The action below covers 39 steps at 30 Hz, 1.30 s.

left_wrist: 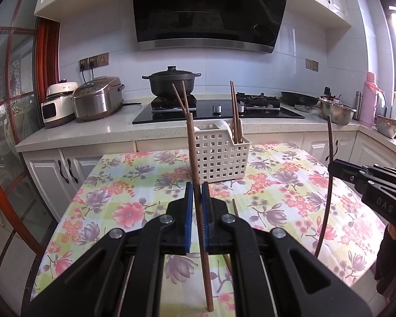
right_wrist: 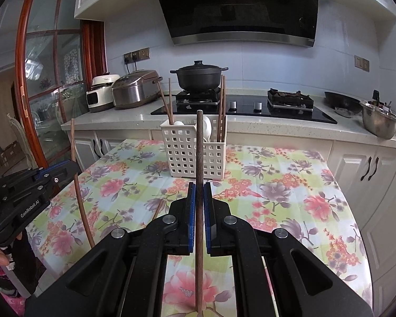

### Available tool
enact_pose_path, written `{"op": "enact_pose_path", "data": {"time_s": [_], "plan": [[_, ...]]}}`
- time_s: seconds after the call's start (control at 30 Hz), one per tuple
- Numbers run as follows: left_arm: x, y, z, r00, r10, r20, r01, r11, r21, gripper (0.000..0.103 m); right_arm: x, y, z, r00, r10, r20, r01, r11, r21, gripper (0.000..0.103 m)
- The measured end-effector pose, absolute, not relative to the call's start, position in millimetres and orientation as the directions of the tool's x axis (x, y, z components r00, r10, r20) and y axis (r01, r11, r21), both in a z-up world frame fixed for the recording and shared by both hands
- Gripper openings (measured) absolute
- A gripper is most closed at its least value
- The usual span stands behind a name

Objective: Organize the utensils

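Note:
A white perforated basket stands at the far side of the floral table and holds several brown chopsticks and a white spoon. My left gripper is shut on a brown chopstick, held upright above the table. My right gripper is shut on a darker chopstick, also upright. Each gripper shows in the other's view: the right one, the left one. One more chopstick lies on the cloth near the grippers.
The floral tablecloth covers the table. Behind it runs a kitchen counter with a black pot on the hob, rice cookers, steel bowls and a pink flask.

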<state>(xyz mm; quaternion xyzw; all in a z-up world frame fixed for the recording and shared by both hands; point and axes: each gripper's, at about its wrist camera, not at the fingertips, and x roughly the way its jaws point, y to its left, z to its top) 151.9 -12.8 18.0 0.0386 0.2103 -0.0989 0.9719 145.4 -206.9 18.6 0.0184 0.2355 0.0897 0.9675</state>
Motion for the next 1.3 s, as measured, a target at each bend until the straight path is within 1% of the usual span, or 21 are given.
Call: {"op": "enact_pose_path", "data": {"time_s": [0.47,1.07,1.3], "plan": [[135.0,-16.1,25.7,0.92,-0.155,-0.36,0.19,0.98,0.065,0.006,131.6,-201.6,29.5,0.891,0.19,-0.413,-0.178,0.982,0.067,0.006],[134.4,-19.0,29.8,0.925,-0.155,-0.346,0.19,0.979,0.068,0.006,131.9,-197.7,34.0,0.897,0.191,-0.399,-0.183,0.981,0.06,0.006],[149.9,-24.2,45.5,0.925,-0.168,-0.34,0.206,0.976,0.077,0.006,161.4,-194.0,43.6,0.893,0.196,-0.406,-0.193,0.98,0.05,0.006]]}}
